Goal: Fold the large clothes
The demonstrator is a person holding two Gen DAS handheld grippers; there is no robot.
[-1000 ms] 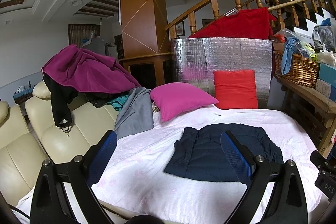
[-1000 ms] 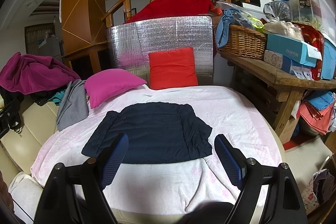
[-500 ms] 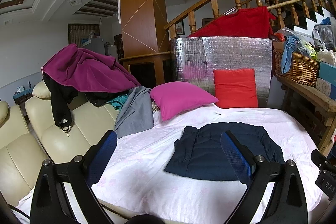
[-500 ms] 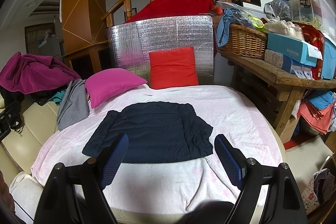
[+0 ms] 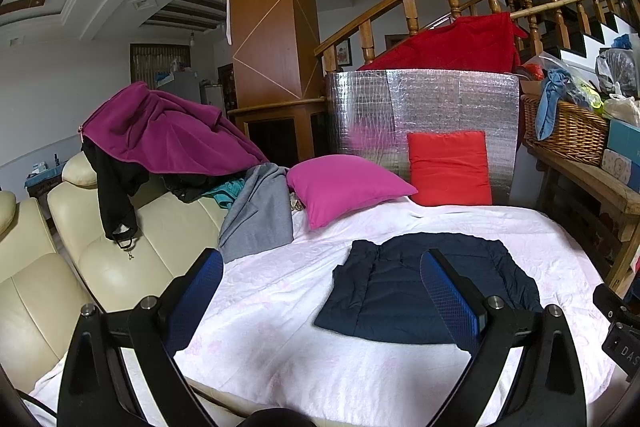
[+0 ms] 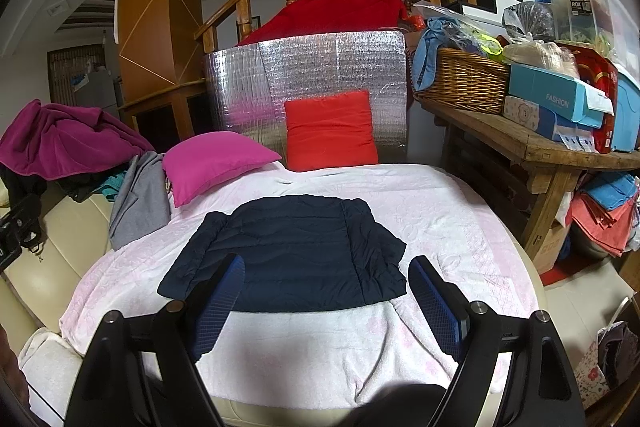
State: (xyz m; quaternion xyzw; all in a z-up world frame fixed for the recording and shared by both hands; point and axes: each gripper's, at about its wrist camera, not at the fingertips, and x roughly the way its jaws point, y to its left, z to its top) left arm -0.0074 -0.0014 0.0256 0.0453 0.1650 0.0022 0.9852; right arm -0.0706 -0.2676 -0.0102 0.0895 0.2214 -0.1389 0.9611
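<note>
A dark navy padded jacket [image 5: 432,283] [image 6: 296,251] lies flat on the pale pink blanket [image 5: 280,307] [image 6: 440,211], its sleeves folded in at both sides. My left gripper [image 5: 322,291] is open, held above the blanket's near edge, left of the jacket's middle, with nothing between its blue pads. My right gripper [image 6: 326,295] is open too, hovering above the jacket's near hem without touching it. Each gripper's black frame fills the bottom of its own view.
A magenta cushion [image 6: 216,161] and a red cushion [image 6: 330,131] sit at the blanket's far side against a silver foil panel [image 6: 308,75]. A cream sofa [image 5: 120,251] on the left carries a pile of clothes [image 5: 168,135]. A cluttered wooden bench [image 6: 540,147] stands right.
</note>
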